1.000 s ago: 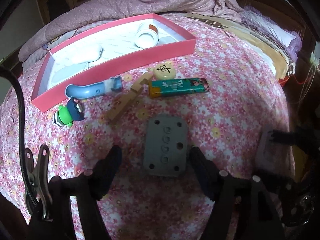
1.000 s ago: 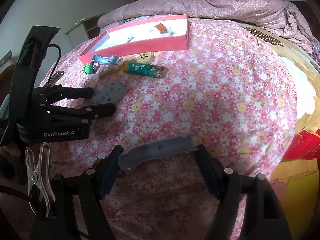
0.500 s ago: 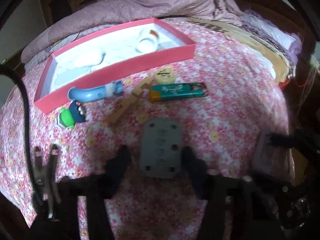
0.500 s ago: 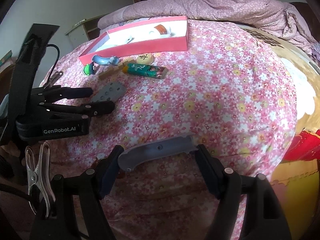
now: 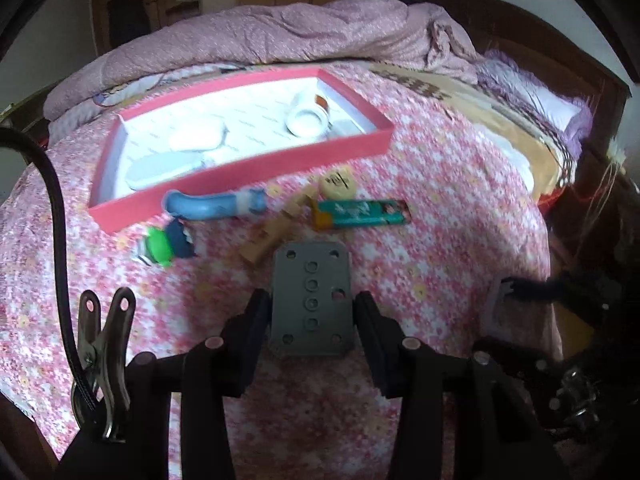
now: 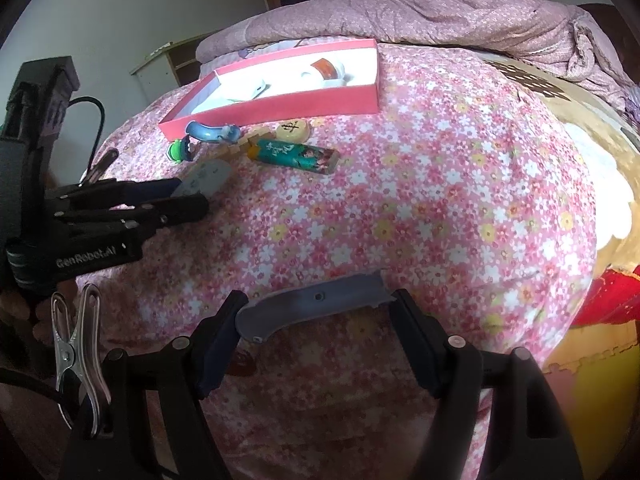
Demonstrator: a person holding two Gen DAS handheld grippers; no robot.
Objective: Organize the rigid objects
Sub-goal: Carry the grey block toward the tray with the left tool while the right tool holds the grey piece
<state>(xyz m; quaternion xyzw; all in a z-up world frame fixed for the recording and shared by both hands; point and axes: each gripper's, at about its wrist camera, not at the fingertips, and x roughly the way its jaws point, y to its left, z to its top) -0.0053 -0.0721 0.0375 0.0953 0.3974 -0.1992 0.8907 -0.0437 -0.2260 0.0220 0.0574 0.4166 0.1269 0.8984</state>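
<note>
My left gripper (image 5: 311, 312) is shut on a grey plate with holes (image 5: 311, 300), its pads pressing the plate's two long sides just above the flowered bedspread. In the right wrist view the same gripper (image 6: 188, 200) holds that plate (image 6: 208, 174) at the left. My right gripper (image 6: 316, 312) is shut on a curved grey-blue piece (image 6: 316, 300), one pad at each end. A pink box (image 5: 248, 172) with a white inside lies farther back and holds a white jar (image 5: 306, 120), a white oval thing (image 5: 196, 140) and a grey piece (image 5: 160, 166).
In front of the box lie a blue bent tube (image 5: 212, 206), a green and blue toy figure (image 5: 164, 246), a wooden piece (image 5: 272, 236), a round game piece (image 5: 338, 182) and a green lighter (image 5: 360, 214). A bunched purple quilt (image 5: 320, 36) fills the back of the bed.
The left jaws have closed onto the grey plate and raised it a little off the bedspread. The right gripper and its curved piece have stayed where they were.
</note>
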